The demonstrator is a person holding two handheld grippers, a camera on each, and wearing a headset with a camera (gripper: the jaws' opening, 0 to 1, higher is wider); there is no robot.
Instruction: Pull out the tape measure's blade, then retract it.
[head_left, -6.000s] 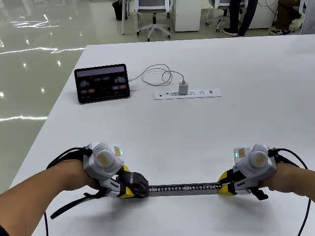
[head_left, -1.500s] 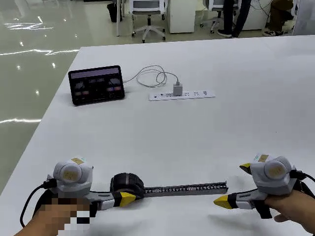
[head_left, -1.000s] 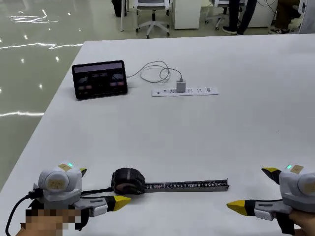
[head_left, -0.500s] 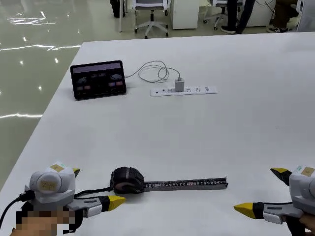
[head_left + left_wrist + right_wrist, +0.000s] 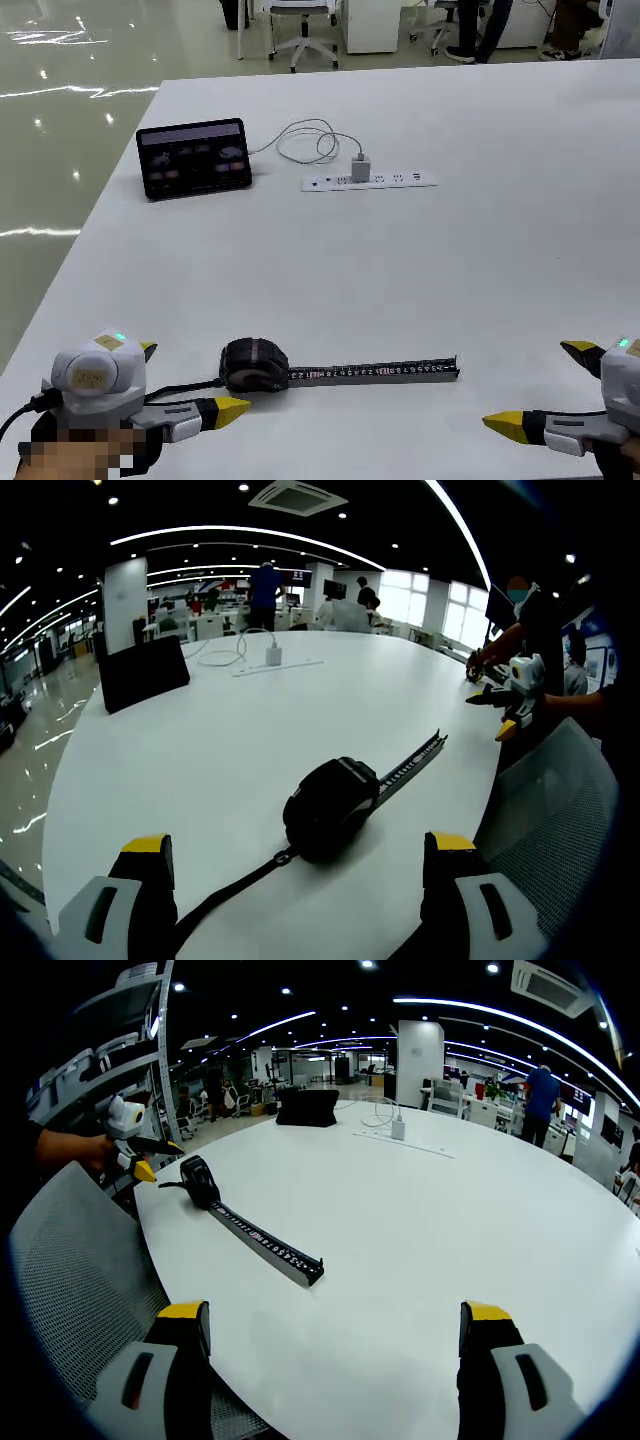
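White table (image 5: pixel 400 260) holds tape measure (image 5: pixel 254 363), blade (image 5: pixel 375 371) toward 3 o'clock (numerals illegible); left gripper (image 5: pixel 192 378) and right gripper (image 5: pixel 538 384) gape, empty; right gripper view adds shelving (image 5: pixel 110 1050).

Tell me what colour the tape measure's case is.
The tape measure's case is black; the left gripper view shows it best.

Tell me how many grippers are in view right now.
2. The left gripper is open at the table's near left edge, close to the tape measure; the right gripper is open at the near right edge, apart from the blade.
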